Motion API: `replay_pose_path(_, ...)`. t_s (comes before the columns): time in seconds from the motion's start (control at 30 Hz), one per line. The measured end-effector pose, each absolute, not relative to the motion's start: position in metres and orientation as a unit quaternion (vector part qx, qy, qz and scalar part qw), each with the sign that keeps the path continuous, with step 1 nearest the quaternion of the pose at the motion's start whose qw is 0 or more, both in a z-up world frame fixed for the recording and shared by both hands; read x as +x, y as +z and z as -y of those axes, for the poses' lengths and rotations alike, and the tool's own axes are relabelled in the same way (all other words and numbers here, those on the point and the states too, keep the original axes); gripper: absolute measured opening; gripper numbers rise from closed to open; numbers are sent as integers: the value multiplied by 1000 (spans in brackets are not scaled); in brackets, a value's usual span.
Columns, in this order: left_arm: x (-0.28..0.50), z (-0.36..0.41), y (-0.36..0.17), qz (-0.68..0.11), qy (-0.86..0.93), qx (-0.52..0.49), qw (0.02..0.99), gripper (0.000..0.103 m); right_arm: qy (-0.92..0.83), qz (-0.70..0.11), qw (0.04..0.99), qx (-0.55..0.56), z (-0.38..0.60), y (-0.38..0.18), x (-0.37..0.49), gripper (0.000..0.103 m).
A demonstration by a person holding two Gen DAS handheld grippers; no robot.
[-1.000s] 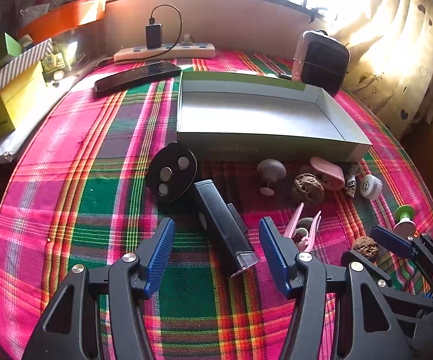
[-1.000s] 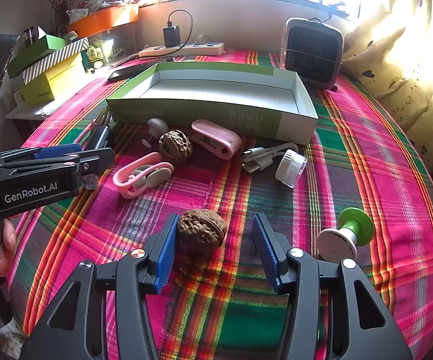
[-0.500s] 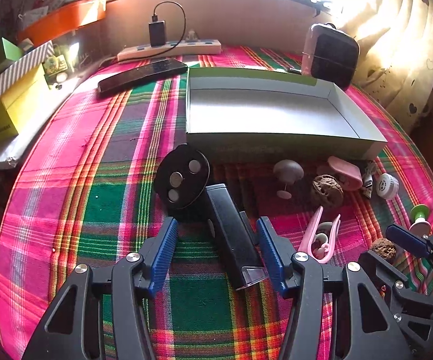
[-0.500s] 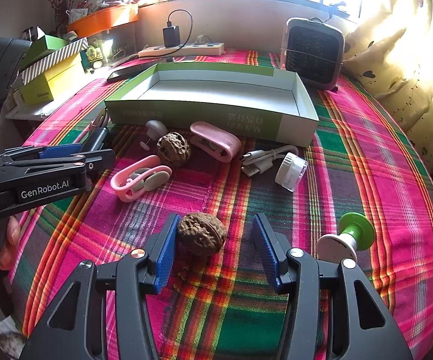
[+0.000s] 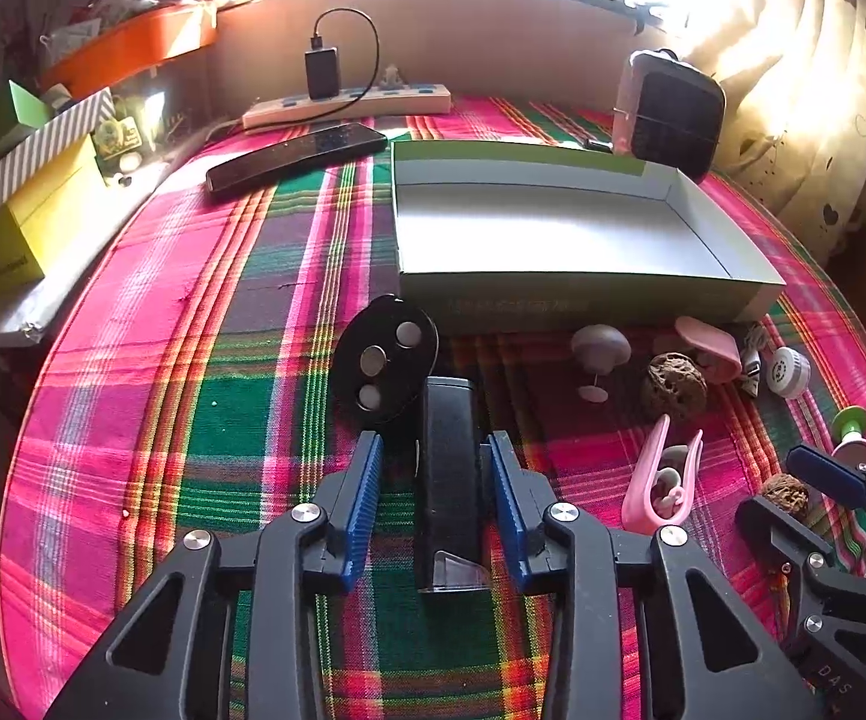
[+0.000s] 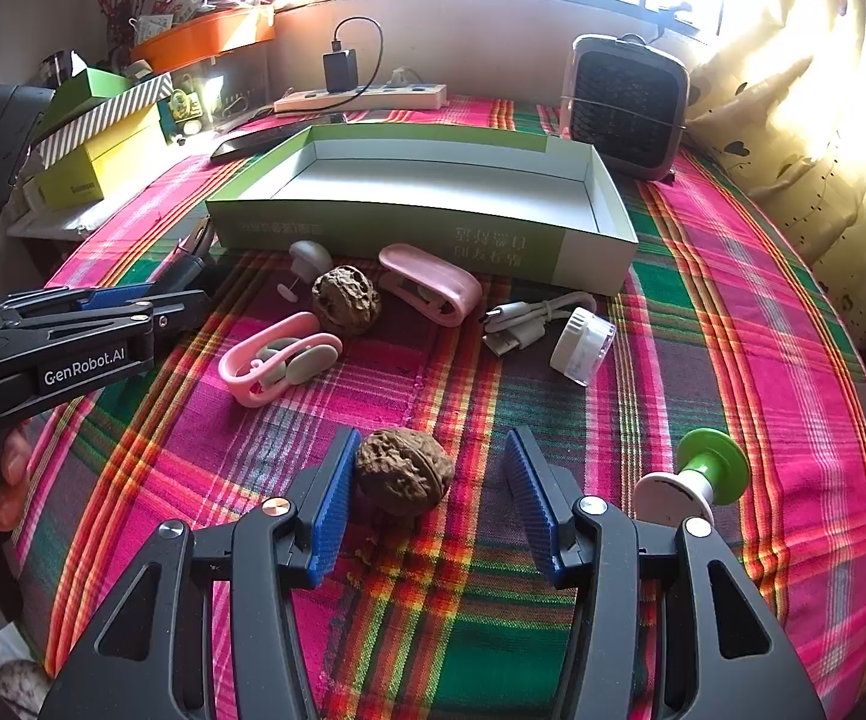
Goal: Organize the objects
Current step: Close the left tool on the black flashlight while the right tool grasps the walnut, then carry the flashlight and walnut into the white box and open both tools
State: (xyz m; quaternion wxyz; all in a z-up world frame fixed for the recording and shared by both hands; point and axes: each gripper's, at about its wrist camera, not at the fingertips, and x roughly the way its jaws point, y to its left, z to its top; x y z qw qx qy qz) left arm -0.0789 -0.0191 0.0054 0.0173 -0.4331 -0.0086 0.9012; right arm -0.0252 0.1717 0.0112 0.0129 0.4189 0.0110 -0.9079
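Closing in, the left gripper point(image 5: 436, 507) has advanced over the last second so that its blue pads now stand on either side of the black rectangular device point(image 5: 449, 474), which earlier lay skewed ahead of it. The jaws have narrowed to a medium gap but do not yet pinch; a sliver of plaid cloth shows on each side. The device has also come square between them. Judgement: the grasp is lined up and a squeeze is the remaining step before a lift toward the green tray point(image 5: 589, 294).

The device lies flat on the counter, long axis running 12 to 6 in the left wrist view, its clear-tipped end at 6 nearest the camera and its far end just beside the black oval disc point(image 5: 386, 360) at 11.

The right gripper point(image 6: 426, 501) is wide apart around a walnut point(image 6: 404, 471); the left pad is touching or nearly touching it, the right pad well clear. The tray sits at 12, nothing in it. A second walnut point(image 6: 345, 300), pink clips and a white cable lie between.
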Motion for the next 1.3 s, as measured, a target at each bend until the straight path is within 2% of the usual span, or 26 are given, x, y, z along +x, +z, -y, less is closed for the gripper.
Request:
replay_pose_path(0.2, -78, 20, 6, 1, 902, -432, 19, 22, -908, -10, 11, 418, -171, 11, -25, 51)
replay_pose_path(0.27, -77, 21, 6, 2, 902, -432, 20, 22, -909, -10, 12, 417, -171, 11, -25, 50)
replay_pose_path(0.57, -77, 21, 6, 3, 901, -433, 20, 22, -910, -12, 14, 414, -171, 11, -22, 39)
replay_pose_path(0.63, -76, 21, 5, 3, 901, -433, 20, 22, -910, -13, 17, 413, -170, 11, -22, 32)
replay_pose_path(1.3, -69, 14, 24, 12, 904, -425, 48, 21, -916, 9, 27, 401, -181, 31, -27, 32)
